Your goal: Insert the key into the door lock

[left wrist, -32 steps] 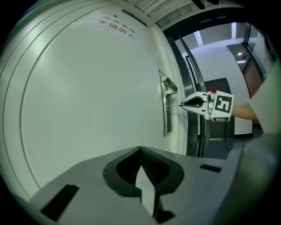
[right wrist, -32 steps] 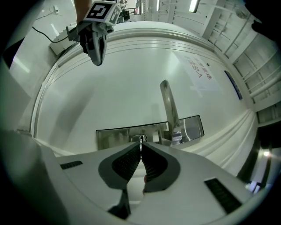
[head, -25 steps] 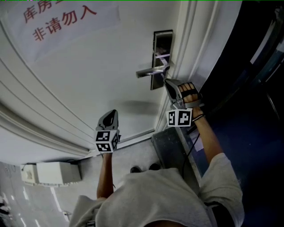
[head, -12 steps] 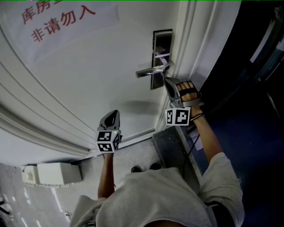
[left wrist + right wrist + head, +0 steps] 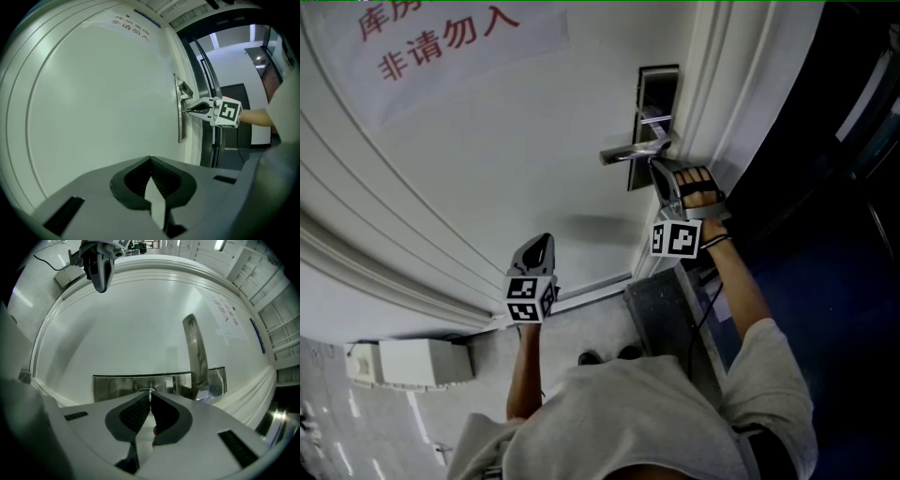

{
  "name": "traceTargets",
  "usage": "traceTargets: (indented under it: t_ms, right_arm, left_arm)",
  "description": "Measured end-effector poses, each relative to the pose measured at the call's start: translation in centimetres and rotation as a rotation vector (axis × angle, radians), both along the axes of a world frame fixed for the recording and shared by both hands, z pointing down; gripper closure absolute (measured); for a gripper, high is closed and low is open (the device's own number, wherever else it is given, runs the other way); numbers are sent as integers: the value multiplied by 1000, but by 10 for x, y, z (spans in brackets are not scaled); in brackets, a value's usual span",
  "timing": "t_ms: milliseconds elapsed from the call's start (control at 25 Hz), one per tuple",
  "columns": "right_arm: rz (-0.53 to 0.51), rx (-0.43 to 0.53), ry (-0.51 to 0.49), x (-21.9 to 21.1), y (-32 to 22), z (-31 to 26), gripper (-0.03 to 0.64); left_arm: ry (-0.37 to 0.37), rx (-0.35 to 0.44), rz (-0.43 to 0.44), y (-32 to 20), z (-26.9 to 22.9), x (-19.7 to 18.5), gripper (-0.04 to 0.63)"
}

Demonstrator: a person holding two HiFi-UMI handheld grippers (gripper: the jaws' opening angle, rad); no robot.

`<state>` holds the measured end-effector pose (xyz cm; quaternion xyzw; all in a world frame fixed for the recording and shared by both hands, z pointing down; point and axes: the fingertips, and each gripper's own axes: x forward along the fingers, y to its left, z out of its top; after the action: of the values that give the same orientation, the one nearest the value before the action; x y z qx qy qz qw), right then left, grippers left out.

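Observation:
A steel lock plate [image 5: 654, 103] with a lever handle [image 5: 630, 153] sits at the right edge of the white door [image 5: 487, 159]. My right gripper [image 5: 657, 170] is just below the handle with its tips against the plate, shut on a small metal key [image 5: 149, 390] that only glints at the tips. In the right gripper view the plate [image 5: 122, 385] fills the space behind the jaws, and the handle [image 5: 197, 352] rises to the right. My left gripper [image 5: 541, 240] hangs lower and to the left, facing the door panel, shut and holding nothing [image 5: 150, 159].
A paper sign with red characters [image 5: 450, 37] is stuck high on the door. The moulded door frame [image 5: 727, 84] runs beside the lock, with a dark opening beyond it. A white box [image 5: 408, 361] lies on the floor at left, and a grey metal box [image 5: 661, 319] stands under my right arm.
The head view has shifted slightly, so the lock sits further right in the picture. My right gripper has stayed at the lock plate under the handle. The left gripper has kept still.

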<state>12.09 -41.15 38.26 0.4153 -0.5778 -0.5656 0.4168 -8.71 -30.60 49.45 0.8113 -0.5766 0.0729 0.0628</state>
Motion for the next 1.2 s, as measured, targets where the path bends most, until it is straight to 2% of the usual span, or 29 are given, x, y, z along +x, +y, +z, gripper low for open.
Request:
traceTargets:
  t_ms: [400, 520, 560, 640, 720, 920, 1200]
  right_arm:
    - [-13, 20, 4, -2, -3, 1, 586]
    - [-20, -9, 2, -2, -1, 5, 586]
    - [-20, -27, 3, -2, -1, 8, 572]
    - [-19, -60, 7, -2, -2, 15, 496]
    - [-17, -68, 11, -2, -2, 18, 472]
    - [-18, -49, 14, -1, 2, 15, 472]
    - [-32, -33, -53, 10, 30, 15, 476]
  left_arm:
    - [-1, -3, 2, 1, 0, 0, 578]
    - [-2, -3, 8, 3, 0, 2, 578]
    - [-2, -4, 8, 4, 0, 1, 578]
    - [-2, -5, 7, 5, 0, 0, 578]
    - [-1, -6, 4, 6, 1, 0, 578]
    - [-3, -7, 11, 10, 2, 2, 578]
    - [-5, -8, 32, 11, 1, 9, 579]
